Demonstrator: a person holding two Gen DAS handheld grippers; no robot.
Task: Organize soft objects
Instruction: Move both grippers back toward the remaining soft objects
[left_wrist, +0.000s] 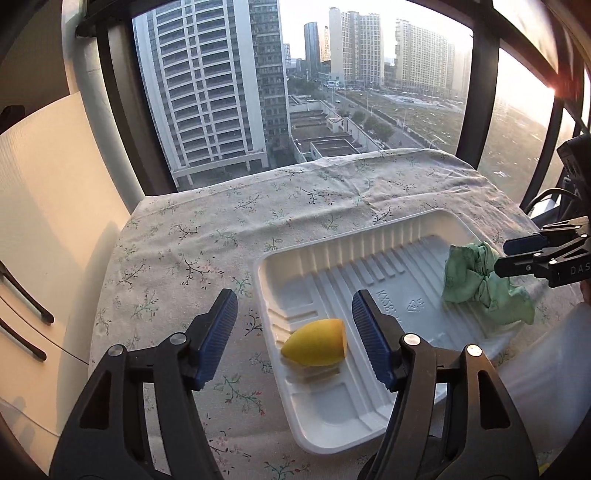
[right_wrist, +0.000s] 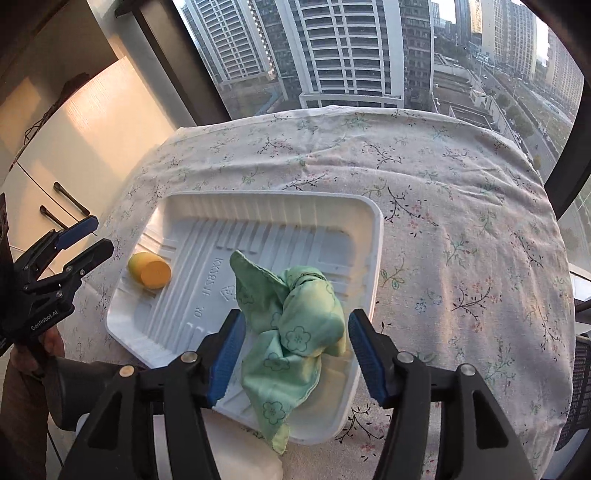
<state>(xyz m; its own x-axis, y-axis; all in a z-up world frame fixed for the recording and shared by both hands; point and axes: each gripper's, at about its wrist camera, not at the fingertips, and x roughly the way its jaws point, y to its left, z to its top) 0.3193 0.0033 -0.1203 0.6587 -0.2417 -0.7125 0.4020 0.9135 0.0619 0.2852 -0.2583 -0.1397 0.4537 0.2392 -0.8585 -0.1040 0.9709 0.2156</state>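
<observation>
From the left wrist, the left gripper (left_wrist: 295, 325) hangs over the near end of a white plastic tray (left_wrist: 369, 243) that sits on a flowered tablecloth (left_wrist: 207, 229). Its blue-padded jaws stand partly apart with nothing pressed between them. A yellow lemon half (left_wrist: 316, 341) lies in the tray below the gap and clear of both pads, so it looks released, not held. At the far right of the tray sits a crumpled green cloth (left_wrist: 480, 284), with one corner spilling over the rim. The right gripper (left_wrist: 502, 256) comes in from the right edge just beside that cloth, its jaws apart. On its black body the letters "DAS" can be read. The tray floor carries raised marking, roughly "KXS8", beside a triangle symbol.

From the right wrist, the right gripper (right_wrist: 297, 349) is over the green cloth (right_wrist: 291, 332), which lies bunched in the tray (right_wrist: 266, 206) between the two pads. Neither pad presses on it, so the jaws are half open and empty. A tail of the cloth hangs over the near rim. The lemon half (right_wrist: 149, 271) rests at the tray's left end, cut face towards the camera. The left gripper (right_wrist: 86, 236) shows at the left edge, open, with "GenRobot.AI" printed on its body. The tray floor reads about "KXS8S 1F" and "20", beside the triangle mark.

Both soft things appear to be in the tray already, and no others lie on the tablecloth (right_wrist: 443, 206). I judge the task close to done; what may remain is tucking in the overhanging cloth
</observation>
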